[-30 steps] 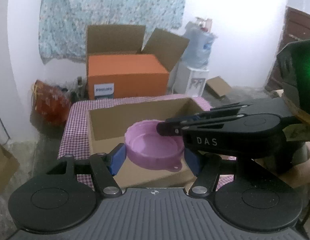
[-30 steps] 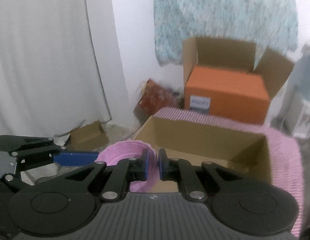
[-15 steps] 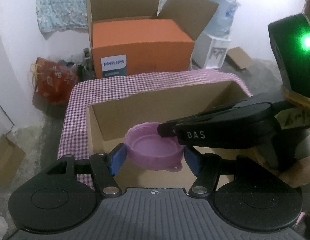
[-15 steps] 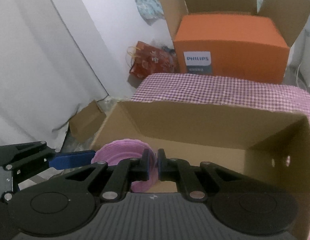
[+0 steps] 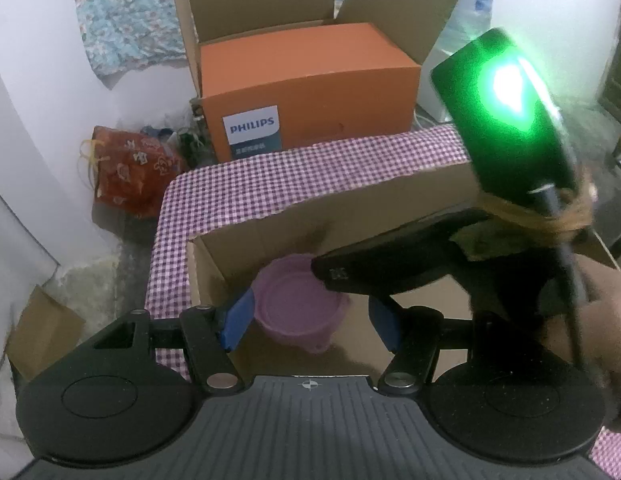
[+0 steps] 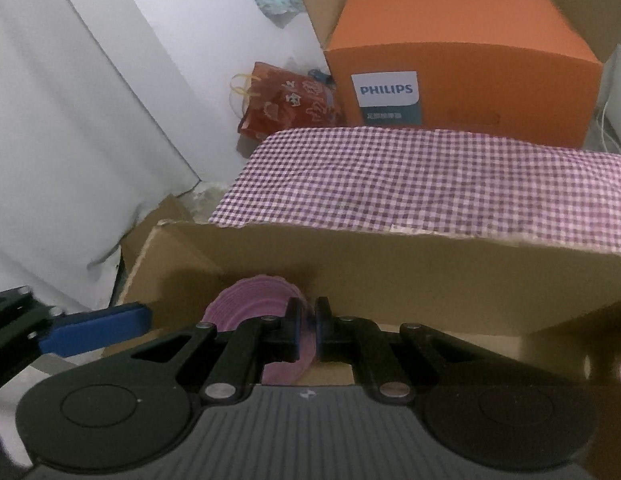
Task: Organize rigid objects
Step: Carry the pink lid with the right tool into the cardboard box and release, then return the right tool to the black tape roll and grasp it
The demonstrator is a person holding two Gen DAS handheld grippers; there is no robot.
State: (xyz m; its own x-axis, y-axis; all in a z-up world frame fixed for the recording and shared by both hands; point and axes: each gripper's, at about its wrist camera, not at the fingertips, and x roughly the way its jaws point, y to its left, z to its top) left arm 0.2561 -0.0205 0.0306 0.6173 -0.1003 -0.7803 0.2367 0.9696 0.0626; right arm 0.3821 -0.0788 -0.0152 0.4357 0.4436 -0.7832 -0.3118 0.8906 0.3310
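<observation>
Both views now look more steeply down into the cardboard box (image 5: pixel 270 236) than a second ago, and the pink bowl (image 5: pixel 298 304) sits lower inside it, close to the box's near left corner; whether it touches the box floor cannot be told, since its underside is hidden. Right tongs (image 6: pixel 306 330) are pressed together on the bowl's rim, pinching it; in the right wrist view only a ribbed pink arc of the bowl (image 6: pixel 250 304) shows above the tongs, the rest is covered by their black links. Left tongs (image 5: pixel 310 320) stand spread, their blue fingers (image 5: pixel 238 318) either side of the bowl without clearly touching it; the right one is partly masked by the black body of the other tool (image 5: pixel 390 268), which crosses over the box from the right and hides the bowl's right edge. On that tool a green light (image 5: pixel 506 92) glares so strongly that the housing around it is washed out and blurred; the hand (image 5: pixel 594 320) holding it is cut off at the frame edge. Beyond the box's far wall lies the checked cloth (image 6: pixel 430 184) on the surface; behind that, on the floor, stands the orange Philips carton (image 6: pixel 462 80) inside an open brown box, with a red bag (image 6: pixel 286 104) to its left. A blue finger of the left tongs pokes in just left of the box in the right wrist view.
</observation>
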